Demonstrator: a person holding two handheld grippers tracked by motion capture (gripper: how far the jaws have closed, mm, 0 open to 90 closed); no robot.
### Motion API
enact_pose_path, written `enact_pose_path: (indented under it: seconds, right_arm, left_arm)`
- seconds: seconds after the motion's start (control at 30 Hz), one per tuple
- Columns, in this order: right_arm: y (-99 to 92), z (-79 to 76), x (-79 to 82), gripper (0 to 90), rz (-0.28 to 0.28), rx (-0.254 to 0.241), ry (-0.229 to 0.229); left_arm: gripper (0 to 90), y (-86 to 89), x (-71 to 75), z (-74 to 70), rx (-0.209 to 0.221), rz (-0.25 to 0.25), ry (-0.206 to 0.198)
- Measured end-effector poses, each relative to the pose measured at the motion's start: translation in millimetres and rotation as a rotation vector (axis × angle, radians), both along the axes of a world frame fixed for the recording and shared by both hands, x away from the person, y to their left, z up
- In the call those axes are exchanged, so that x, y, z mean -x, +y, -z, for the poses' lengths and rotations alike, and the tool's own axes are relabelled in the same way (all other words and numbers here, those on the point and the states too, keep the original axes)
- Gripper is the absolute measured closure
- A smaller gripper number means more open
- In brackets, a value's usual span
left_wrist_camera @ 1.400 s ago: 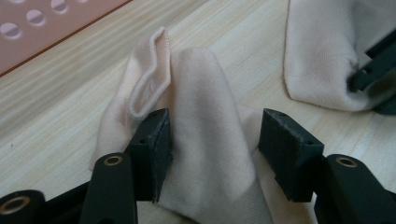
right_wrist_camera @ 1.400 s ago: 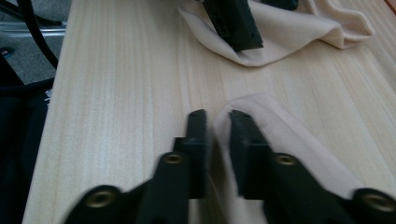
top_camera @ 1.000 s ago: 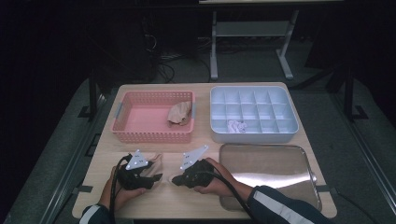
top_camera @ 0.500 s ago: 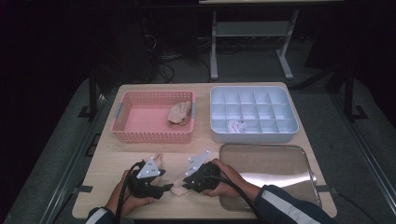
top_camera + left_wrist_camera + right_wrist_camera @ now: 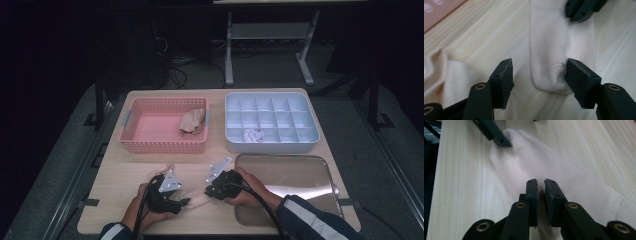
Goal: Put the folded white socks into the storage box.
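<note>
Object in hand: we take it to be a pale cream fabric sock (image 5: 554, 50), lying flat on the light wooden surface (image 5: 125, 175) near the front edge, between the two hands.

Left gripper (image 5: 537, 77): jaws stand apart, straddling the rounded toe end of the sock; the toe lies between the pads, one pad brushing its edge, the other clear of it. No grip that we can see.

Right gripper (image 5: 541, 188): jaws nearly together with a thin gap, poised over the middle of the sock. They have just been closing; we cannot tell whether any cloth is pinched between them.

Elsewhere: pink perforated plastic basket (image 5: 150, 125) holding a crumpled tan cloth (image 5: 192, 120); pale blue compartment tray (image 5: 270, 122) with a small white bundle (image 5: 253, 135); shiny metal tray (image 5: 295, 175) at the right, all well apart from the sock.

Risk 1: if the left jaws close off-centre, we expect the toe to slip out sideways, as only one pad is near the fabric.

Risk 2: the right jaws may nip only the top layer, or nothing, so a lift would leave the sock behind or drag it.

Risk 3: uneven pulling by the two grippers could wrinkle the thin cloth.
</note>
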State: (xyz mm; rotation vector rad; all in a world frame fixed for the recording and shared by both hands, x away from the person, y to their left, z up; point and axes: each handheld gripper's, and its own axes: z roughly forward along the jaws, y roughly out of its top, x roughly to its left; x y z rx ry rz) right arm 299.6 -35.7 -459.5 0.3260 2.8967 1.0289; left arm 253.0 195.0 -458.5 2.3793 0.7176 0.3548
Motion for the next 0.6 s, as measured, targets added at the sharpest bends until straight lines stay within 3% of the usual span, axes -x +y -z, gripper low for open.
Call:
enact_pose_path:
  seconds: [0.17,0.23,0.27,0.37,0.4,0.43,0.53,0.6]
  right_arm:
    - [-6.9,-0.3,8.4,72.0,-0.036,-0.006,0.048]
    - [-10.4,-3.8,11.9,71.5,-0.050,0.003,0.027]
    - [-13.4,-7.9,11.2,72.2,-0.045,0.002,-0.002]
    - [-27.5,-20.4,-0.5,77.3,0.029,-0.061,-0.043]
    - [-31.5,-21.6,-4.6,78.9,0.062,-0.066,-0.043]
    - [-33.5,-22.0,-5.5,79.2,0.096,-0.068,-0.009]
    - [-33.0,-11.6,-7.9,79.5,0.090,-0.009,-0.047]
    - [-30.8,-4.7,-9.3,79.5,0.096,0.011,-0.038]
  left_arm:
    - [37.8,9.5,0.3,-1.6,-0.024,-0.040,-0.010]
    - [37.7,14.7,-0.5,-2.6,-0.047,-0.054,-0.029]
    - [37.3,17.3,-1.8,-2.7,-0.050,-0.062,-0.032]
    - [36.1,21.0,-5.0,-1.0,-0.022,-0.061,-0.016]
    - [35.7,20.9,-6.3,-0.9,-0.020,-0.063,-0.017]
    - [35.4,20.4,-7.4,-0.6,-0.018,-0.061,-0.018]
    - [35.2,19.6,-10.5,-0.4,-0.019,-0.064,-0.018]
    - [35.3,18.7,-11.5,0.0,-0.014,-0.061,-0.018]
